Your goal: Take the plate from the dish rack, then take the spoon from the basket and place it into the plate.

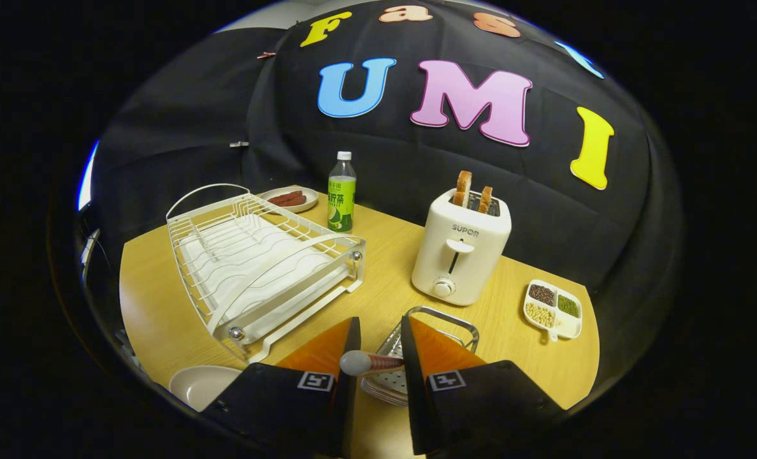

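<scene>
Gripping spoon (367, 363), tongs (378, 357) over basket (445, 317) rim.

A wooden table (162, 299) spreads ahead of the gripper. Black cloth (181, 146) walls it in behind. Pale light shows past the cloth's edge.

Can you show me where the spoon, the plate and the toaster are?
spoon (362, 363), gripper view, its rounded end between the tongs (378, 357)
plate (200, 384), gripper view, its bare inside
toaster (458, 255), gripper view, its front wall
</scene>
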`<state>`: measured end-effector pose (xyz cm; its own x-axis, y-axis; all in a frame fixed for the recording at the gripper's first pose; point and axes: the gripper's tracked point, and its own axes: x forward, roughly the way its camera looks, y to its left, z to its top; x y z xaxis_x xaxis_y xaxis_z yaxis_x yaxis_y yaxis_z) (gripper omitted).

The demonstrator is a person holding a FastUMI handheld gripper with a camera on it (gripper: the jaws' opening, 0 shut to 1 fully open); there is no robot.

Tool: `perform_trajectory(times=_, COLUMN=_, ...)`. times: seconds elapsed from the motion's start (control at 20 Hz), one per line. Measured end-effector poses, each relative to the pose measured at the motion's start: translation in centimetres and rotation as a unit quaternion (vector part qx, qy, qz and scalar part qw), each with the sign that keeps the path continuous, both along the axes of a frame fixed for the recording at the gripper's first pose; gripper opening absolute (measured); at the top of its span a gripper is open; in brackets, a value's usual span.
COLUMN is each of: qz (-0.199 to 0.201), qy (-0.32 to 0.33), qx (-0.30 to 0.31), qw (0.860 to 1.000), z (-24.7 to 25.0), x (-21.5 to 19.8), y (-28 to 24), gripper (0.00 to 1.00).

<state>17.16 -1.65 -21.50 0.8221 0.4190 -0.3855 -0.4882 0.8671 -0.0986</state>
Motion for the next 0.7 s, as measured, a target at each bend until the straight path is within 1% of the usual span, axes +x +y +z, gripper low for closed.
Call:
perform_trajectory(times=0.1, qz=-0.022, qy=-0.004, qx=-0.001, qw=1.000, z=0.7, x=0.8, y=-0.9, gripper=0.36)
perform_trajectory(times=0.2, qz=-0.054, qy=-0.015, qx=-0.008, qw=0.998, z=1.6, x=1.6, y=-2.9, gripper=0.29)
perform_trajectory(times=0.25, qz=-0.061, qy=-0.015, qx=-0.010, qw=0.998, z=1.8, x=1.7, y=-3.3, gripper=0.22)
perform_trajectory(times=0.3, qz=-0.060, qy=-0.008, qx=-0.011, qw=0.998, z=1.7, x=1.8, y=-3.5, gripper=0.19)
perform_trajectory(times=0.35, qz=-0.056, qy=-0.004, qx=-0.010, qw=0.998, z=1.7, x=1.9, y=-3.6, gripper=0.18)
perform_trajectory(times=0.4, qz=-0.059, qy=-0.001, qx=-0.013, qw=0.998, z=1.8, x=1.9, y=-4.0, gripper=0.18)
perform_trajectory(times=0.5, qz=-0.063, qy=0.009, qx=-0.007, qw=0.998, z=2.1, x=1.7, y=-4.3, gripper=0.14)
perform_trajectory(times=0.7, qz=-0.070, qy=0.006, qx=0.023, qw=0.997, z=4.4, x=1.7, y=-4.6, gripper=0.14)
